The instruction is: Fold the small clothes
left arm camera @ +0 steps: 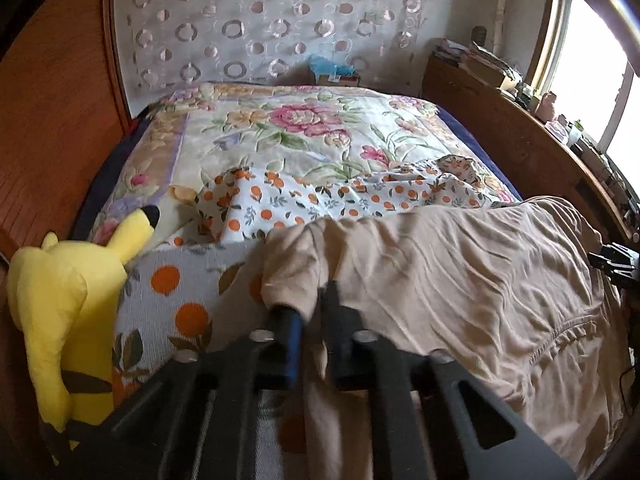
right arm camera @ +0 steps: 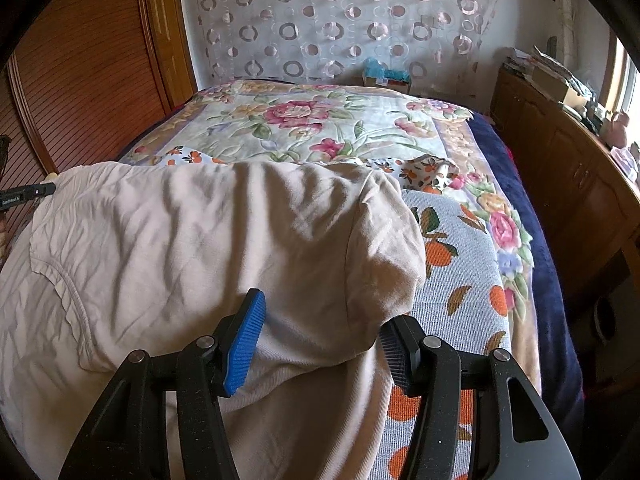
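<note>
Left tongs [left arm camera: 310, 312] clamp beige garment [left arm camera: 460, 280] at its sleeve edge; right tongs [right arm camera: 320, 340] stand apart astride its other sleeve.

Pretty clearly a home bedroom: big bed [right arm camera: 320, 128] with a flowery quilt, a circle-patterned curtain [right arm camera: 340, 20] right behind it, a cluttered wooden cabinet [right arm camera: 560, 148] beside it, and a yellow plush toy [left arm camera: 68, 300] at its edge.
</note>
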`<action>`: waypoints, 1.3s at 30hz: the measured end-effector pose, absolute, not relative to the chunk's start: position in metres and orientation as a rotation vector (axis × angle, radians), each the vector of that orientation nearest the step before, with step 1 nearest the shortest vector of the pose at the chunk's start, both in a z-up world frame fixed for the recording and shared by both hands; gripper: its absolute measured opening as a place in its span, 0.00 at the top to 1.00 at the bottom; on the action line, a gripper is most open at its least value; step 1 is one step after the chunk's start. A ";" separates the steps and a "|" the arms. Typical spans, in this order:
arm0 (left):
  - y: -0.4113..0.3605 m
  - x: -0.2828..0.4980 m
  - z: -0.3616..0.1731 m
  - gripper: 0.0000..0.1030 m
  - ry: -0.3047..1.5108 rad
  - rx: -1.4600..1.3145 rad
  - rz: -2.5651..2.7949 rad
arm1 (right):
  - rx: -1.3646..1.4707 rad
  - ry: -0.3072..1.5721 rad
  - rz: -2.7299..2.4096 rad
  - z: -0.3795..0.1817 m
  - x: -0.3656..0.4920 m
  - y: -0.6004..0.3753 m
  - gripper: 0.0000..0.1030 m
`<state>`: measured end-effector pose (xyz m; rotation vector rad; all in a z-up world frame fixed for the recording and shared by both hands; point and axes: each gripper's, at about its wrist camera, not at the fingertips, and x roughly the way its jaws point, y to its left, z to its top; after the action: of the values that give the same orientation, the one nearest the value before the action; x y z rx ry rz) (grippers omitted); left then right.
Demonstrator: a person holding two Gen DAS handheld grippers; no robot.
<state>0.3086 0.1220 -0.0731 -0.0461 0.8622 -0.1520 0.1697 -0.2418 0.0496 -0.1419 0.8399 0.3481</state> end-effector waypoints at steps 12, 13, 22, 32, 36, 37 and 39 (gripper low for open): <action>0.100 0.281 -0.029 0.96 0.698 0.013 -0.160 | -0.153 0.806 0.394 0.056 0.165 -0.243 0.95; 0.100 0.278 -0.025 0.96 0.685 0.008 -0.161 | -0.142 0.802 0.400 0.058 0.165 -0.245 0.97; 0.100 0.233 0.013 0.97 0.578 -0.034 -0.151 | -0.063 0.643 0.427 0.107 0.131 -0.268 0.98; 0.100 0.194 0.028 0.97 0.537 -0.036 -0.154 | -0.097 0.620 0.355 0.107 0.108 -0.268 0.98; 0.100 0.175 0.031 0.97 0.519 -0.038 -0.160 | -0.074 0.598 0.380 0.120 0.098 -0.263 0.98; 0.100 0.170 0.032 0.97 0.515 -0.035 -0.159 | -0.067 0.587 0.393 0.125 0.091 -0.263 0.98; 0.102 0.158 0.033 0.97 0.507 -0.031 -0.152 | -0.068 0.562 0.403 0.132 0.074 -0.266 0.98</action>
<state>0.1581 0.1015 0.0332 -0.0306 0.5072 -0.1522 0.0742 -0.2662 0.1318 -0.0676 0.5615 0.4031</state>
